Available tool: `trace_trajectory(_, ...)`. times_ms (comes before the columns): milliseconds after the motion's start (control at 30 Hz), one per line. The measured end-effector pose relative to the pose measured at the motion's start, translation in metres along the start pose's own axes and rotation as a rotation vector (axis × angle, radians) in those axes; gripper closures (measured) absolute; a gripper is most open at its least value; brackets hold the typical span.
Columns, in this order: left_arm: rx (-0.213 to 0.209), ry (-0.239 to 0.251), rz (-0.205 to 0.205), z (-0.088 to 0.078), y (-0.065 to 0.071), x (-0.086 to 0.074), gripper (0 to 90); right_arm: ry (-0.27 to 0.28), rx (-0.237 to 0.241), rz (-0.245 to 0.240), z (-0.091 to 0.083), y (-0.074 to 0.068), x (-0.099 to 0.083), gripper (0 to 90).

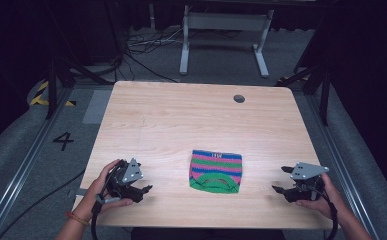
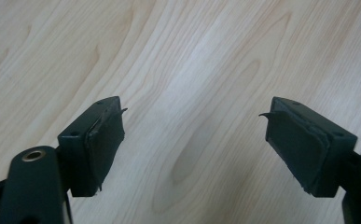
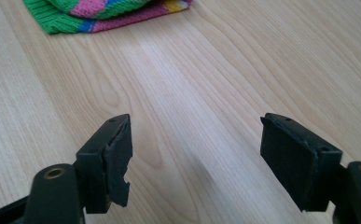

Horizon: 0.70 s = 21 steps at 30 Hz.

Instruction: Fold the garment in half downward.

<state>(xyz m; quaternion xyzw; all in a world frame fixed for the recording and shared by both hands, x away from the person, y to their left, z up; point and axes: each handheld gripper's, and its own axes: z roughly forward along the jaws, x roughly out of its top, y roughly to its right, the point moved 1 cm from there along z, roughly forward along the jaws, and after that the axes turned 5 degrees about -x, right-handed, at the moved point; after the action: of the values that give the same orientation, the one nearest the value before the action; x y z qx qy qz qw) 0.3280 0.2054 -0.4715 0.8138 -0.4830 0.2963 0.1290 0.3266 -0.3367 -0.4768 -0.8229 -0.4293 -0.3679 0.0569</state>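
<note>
The folded, striped knitted cloth in green, pink and blue (image 1: 216, 171) lies flat at the near middle of the pale wooden table (image 1: 181, 115), between both grippers and apart from each. The left gripper (image 1: 142, 190) and the right gripper (image 1: 280, 180) rest near the table's near edge, jaws spread, holding nothing. No step appears begun. The next move probably calls for reaching inward to the cloth's edges.
</note>
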Motion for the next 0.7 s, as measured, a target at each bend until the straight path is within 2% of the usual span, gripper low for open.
trace_trajectory(67,-0.003,0.003,-0.027,-0.002,-0.004,-0.009,19.0,0.011,0.014,0.046,-0.003,0.004,-0.009,23.3)
trace_trajectory(100,-0.004,0.003,-0.042,-0.003,-0.005,-0.013,18.7,0.013,0.005,0.064,-0.004,0.005,-0.013,23.0)
trace_trajectory(233,-0.018,-0.001,-0.087,-0.007,-0.007,-0.028,17.7,0.006,-0.014,0.102,-0.006,0.010,-0.027,21.9)
trace_trajectory(333,-0.035,-0.001,-0.104,-0.009,-0.007,-0.037,17.5,0.004,-0.024,0.138,-0.007,0.012,-0.038,21.7)
trace_trajectory(367,-0.040,-0.003,-0.125,-0.009,-0.008,-0.041,17.4,0.002,-0.032,0.146,-0.008,0.013,-0.040,21.6)
trace_trajectory(400,-0.042,-0.014,-0.130,-0.009,-0.008,-0.043,17.1,0.017,-0.053,0.169,-0.008,0.014,-0.044,21.5)
trace_trajectory(467,-0.053,-0.028,-0.143,-0.008,-0.008,-0.051,17.1,0.023,-0.057,0.198,-0.008,0.014,-0.051,20.9)
trace_trajectory(533,-0.058,-0.023,-0.156,-0.007,-0.008,-0.055,16.0,0.020,-0.062,0.196,-0.008,0.014,-0.053,20.7)
trace_trajectory(567,-0.077,-0.009,-0.181,-0.008,-0.009,-0.060,16.0,0.020,-0.057,0.210,-0.007,0.013,-0.056,20.4)
trace_trajectory(600,-0.093,0.010,-0.198,-0.009,-0.011,-0.064,15.9,0.028,-0.046,0.245,-0.006,0.014,-0.061,19.4)
trace_trajectory(633,-0.095,0.036,-0.224,-0.010,-0.012,-0.067,15.7,0.044,-0.041,0.272,-0.006,0.015,-0.064,19.1)
trace_trajectory(700,-0.097,0.082,-0.251,-0.011,-0.013,-0.073,15.4,0.038,-0.031,0.304,-0.007,0.016,-0.067,17.9)
